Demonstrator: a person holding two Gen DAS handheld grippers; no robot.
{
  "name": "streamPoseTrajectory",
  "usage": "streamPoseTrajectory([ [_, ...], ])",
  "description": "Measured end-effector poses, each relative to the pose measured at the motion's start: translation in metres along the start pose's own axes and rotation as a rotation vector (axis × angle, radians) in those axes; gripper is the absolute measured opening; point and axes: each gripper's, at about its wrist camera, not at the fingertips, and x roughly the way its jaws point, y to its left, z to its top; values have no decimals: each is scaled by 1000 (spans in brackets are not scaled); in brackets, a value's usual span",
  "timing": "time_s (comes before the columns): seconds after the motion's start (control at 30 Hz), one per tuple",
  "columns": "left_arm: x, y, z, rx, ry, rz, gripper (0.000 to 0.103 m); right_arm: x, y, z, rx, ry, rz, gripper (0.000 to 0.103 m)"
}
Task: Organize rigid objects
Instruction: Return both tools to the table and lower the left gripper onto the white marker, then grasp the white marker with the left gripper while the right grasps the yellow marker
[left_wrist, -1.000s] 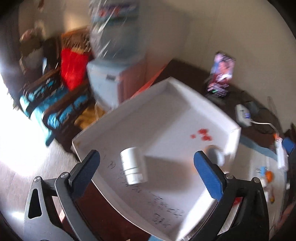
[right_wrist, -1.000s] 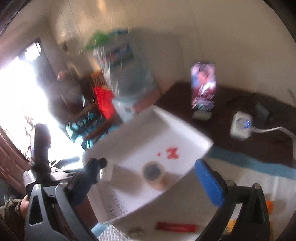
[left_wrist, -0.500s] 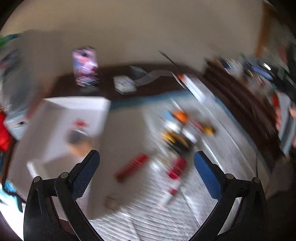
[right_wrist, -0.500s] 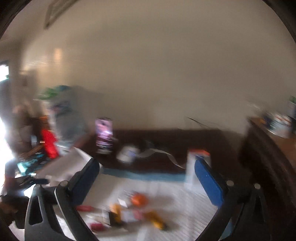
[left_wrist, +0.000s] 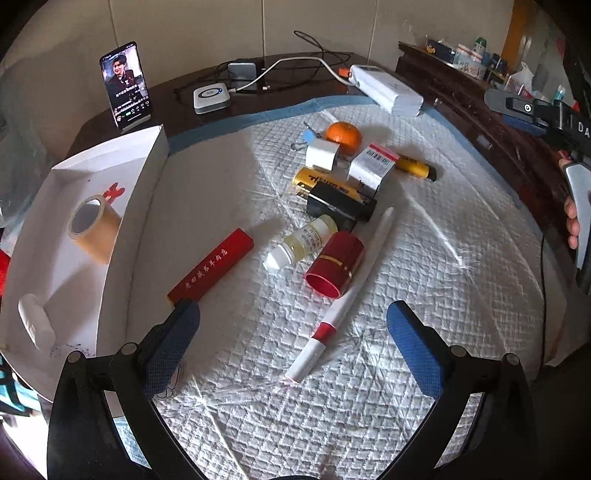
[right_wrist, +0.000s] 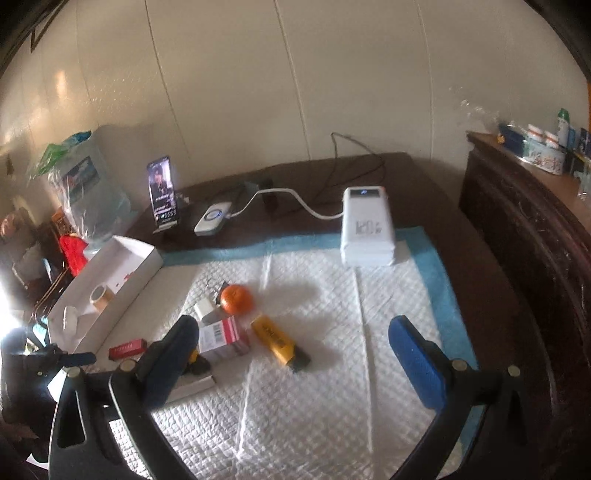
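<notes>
Now we hold both hand-held grippers, left (left_wrist: 291, 343) and right (right_wrist: 293, 354), spread apart and empty over the clutter mid-frame; tape roll (left_wrist: 94, 227) and white bottle (left_wrist: 35, 325) lie in the white box (left_wrist: 147, 173) at left.

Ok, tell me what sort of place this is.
Most likely a room in a home. A dark wooden table carries a quilted white pad strewn with household odds and ends, a propped phone plays a video beside a charging power bank, and a water dispenser stands nearby.
</notes>
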Motion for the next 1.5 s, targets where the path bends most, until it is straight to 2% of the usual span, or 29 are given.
streamPoseTrajectory([
  [0.17, 14, 0, -5, -18, 37, -19, 88, 7, 5, -5, -35, 36, 8, 103],
  [0.23, 19, 3, -7, -30, 55, -44, 76, 8, 4, -7, -42, 46, 3, 103],
  [0.3, 23, 2, -10, -23, 70, -48, 70, 11, 3, -8, -44, 60, 11, 103],
  [0.47, 36, -11, -10, 41, 100, -36, 63, 21, 2, -9, -65, 91, 20, 103],
  [0.57, 39, -21, -7, 88, 86, -28, 61, 34, 2, -11, -98, 120, 16, 103],
  [0.6, 39, -23, -6, 96, 81, -31, 53, 39, 3, -12, -116, 132, 15, 103],
  [0.63, 39, -26, -6, 108, 78, -48, 40, 43, 5, -12, -131, 140, 15, 101],
  [0.73, 35, -34, -7, 151, 70, -65, 16, 59, 9, -12, -183, 169, 27, 91],
  [0.8, 34, -36, -9, 165, 70, -65, 15, 71, 10, -12, -204, 195, 31, 85],
  [0.87, 33, -33, -10, 142, 70, -82, 15, 82, 10, -12, -221, 222, 43, 72],
  [0.93, 32, -29, -10, 120, 71, -96, 14, 91, 12, -11, -241, 240, 52, 65],
  [1.13, 31, -29, -11, 110, 74, -104, 14, 118, 25, -17, -329, 307, 47, 53],
  [1.2, 31, -29, -11, 109, 74, -109, 14, 115, 29, -20, -358, 291, 47, 48],
  [1.27, 31, -27, -11, 97, 72, -122, 14, 111, 30, -21, -366, 294, 57, 25],
  [1.4, 25, -26, -14, 90, 58, -154, 12, 102, 26, -23, -357, 307, 83, 23],
  [1.5, 17, -24, -16, 79, 37, -176, 12, 86, 20, -23, -310, 282, 91, 23],
])
